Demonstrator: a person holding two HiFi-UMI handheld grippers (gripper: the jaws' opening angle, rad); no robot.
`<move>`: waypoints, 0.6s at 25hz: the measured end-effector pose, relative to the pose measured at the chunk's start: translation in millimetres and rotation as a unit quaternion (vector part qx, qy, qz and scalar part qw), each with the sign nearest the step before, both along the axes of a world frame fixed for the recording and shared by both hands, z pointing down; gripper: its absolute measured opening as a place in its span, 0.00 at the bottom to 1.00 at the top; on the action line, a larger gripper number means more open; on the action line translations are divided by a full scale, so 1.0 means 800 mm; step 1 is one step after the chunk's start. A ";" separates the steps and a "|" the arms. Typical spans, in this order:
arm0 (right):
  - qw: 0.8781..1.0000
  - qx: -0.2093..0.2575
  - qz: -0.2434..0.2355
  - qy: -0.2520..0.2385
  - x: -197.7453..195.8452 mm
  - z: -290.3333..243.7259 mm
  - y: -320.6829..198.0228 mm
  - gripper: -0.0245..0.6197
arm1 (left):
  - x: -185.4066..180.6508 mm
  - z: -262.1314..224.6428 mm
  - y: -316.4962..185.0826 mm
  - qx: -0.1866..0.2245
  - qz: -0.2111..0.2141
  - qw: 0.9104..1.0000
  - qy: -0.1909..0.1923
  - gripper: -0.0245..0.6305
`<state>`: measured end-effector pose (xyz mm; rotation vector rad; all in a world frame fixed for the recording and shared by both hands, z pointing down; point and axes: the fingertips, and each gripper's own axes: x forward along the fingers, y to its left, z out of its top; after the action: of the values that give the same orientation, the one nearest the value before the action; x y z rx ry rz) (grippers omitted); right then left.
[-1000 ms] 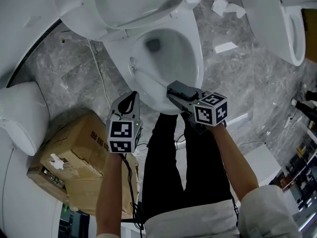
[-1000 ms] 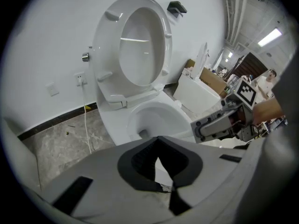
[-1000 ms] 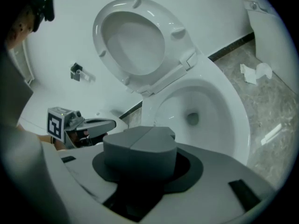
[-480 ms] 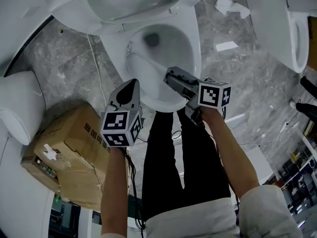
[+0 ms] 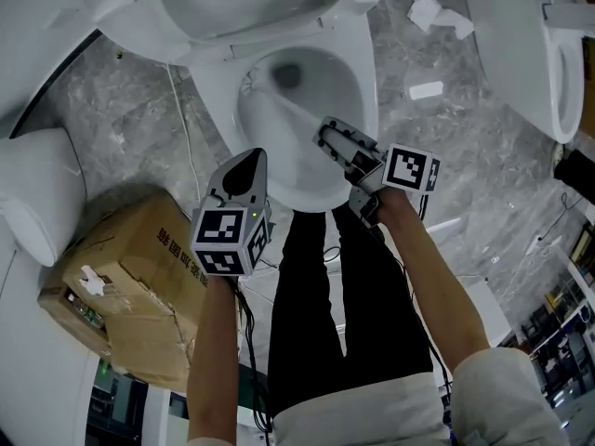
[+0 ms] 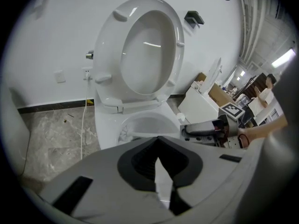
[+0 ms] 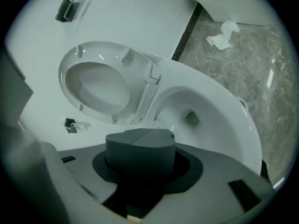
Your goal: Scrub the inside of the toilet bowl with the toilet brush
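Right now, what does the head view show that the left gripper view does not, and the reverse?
Head view only: the person's black trousers and crumpled paper on the floor. Left gripper view only: a wall plate and another person far off. Both: the toilet bowl, with the toilet brush in it, held by the shut right gripper.

The toilet brush is found inside the toilet bowl. On the floor, a cardboard box is placed left of the bowl and crumpled paper right of it.
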<state>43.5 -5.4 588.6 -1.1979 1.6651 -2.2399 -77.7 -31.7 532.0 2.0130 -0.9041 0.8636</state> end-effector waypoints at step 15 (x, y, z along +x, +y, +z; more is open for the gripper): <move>0.989 -0.046 0.142 -0.007 0.045 0.013 0.008 0.36 | 0.026 0.001 0.001 -0.005 0.022 1.000 0.011 0.08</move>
<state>79.3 0.7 598.7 -1.3393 1.3017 -2.1622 -57.2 -31.2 532.9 2.0375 -0.8443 0.8660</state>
